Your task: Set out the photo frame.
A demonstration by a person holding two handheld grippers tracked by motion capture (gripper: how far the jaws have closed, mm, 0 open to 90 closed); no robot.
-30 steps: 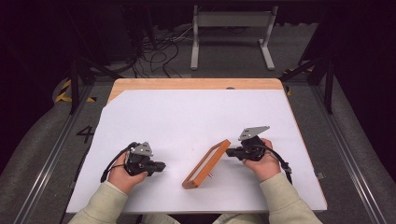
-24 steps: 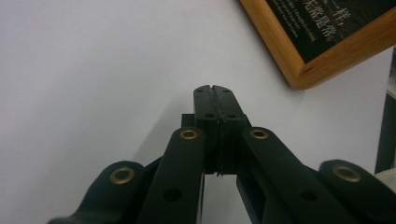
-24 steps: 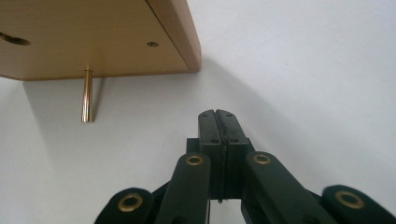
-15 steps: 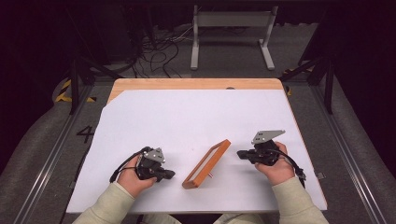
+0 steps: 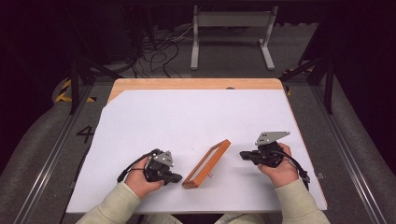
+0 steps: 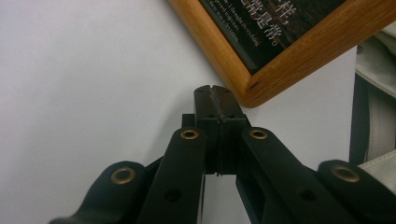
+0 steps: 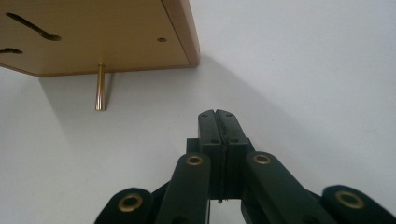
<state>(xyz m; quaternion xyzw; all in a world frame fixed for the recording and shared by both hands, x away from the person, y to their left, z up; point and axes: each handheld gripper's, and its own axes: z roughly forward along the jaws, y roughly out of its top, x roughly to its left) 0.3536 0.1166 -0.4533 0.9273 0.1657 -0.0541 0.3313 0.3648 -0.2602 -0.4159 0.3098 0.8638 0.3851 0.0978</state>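
Observation:
A wooden picture frame [image 5: 207,163] stands propped on the white table sheet [image 5: 196,121] near the front edge, leaning on a small brass peg [image 7: 99,88] at its back. Its printed front [image 6: 280,32] faces my left gripper [image 5: 177,178], which is shut and empty, its tips close to the frame's lower corner. To the right of the frame, my right gripper [image 5: 243,155] is shut too with nothing in it, pointing at the frame's plain back [image 7: 98,32] from a short distance.
Beyond the sheet a strip of bare wooden tabletop [image 5: 196,84] runs along the far edge. Past the table, a white stand [image 5: 231,32] and loose cables [image 5: 154,51] lie on the floor. Most of the sheet beyond the frame is bare.
My left gripper slid right along the front edge toward the frame's near corner. My right gripper drew back to the right, away from the frame. The frame stayed in place.

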